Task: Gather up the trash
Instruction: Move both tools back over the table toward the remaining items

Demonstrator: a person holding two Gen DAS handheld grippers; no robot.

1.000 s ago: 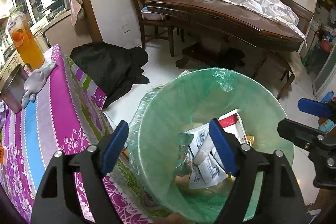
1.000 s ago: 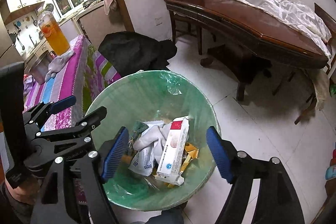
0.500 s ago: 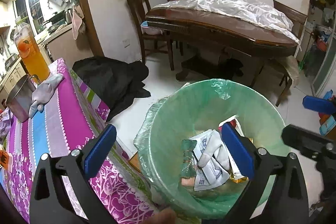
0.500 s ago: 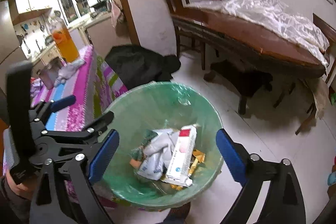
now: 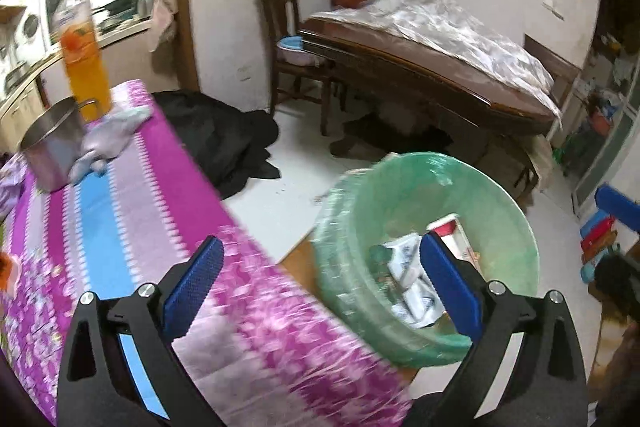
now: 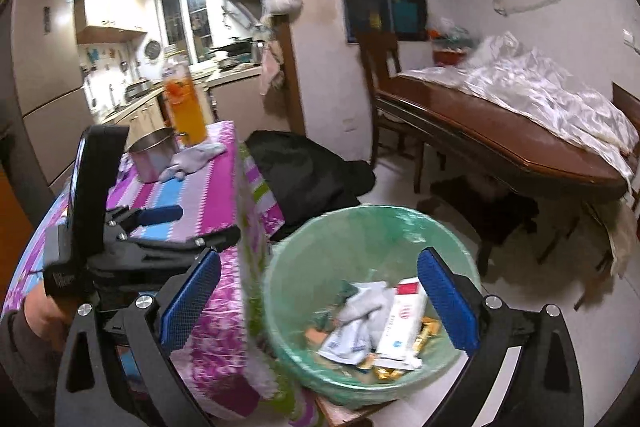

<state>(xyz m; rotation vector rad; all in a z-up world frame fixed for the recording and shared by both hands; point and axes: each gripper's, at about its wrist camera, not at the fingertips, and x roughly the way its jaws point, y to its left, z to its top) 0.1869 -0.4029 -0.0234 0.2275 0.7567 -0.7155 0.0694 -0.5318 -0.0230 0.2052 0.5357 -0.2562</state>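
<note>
Purple striped cloth covered the table [image 5: 132, 203], which stood just beside the green-lined trash bin [image 6: 304, 255] on the floor. Inside the bin lay a red-and-white box [image 6: 400, 323], white wrappers [image 6: 352, 327] and small gold scraps. On the table's far end stood a steel pot [image 5: 52, 147] and an orange drink bottle [image 5: 86, 75]. The left gripper [image 5: 320, 283] and right gripper [image 6: 318, 301] both had jaws spread wide, empty.

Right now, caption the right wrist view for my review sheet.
Open right gripper above the green-lined trash bin holding discarded packaging.
</note>
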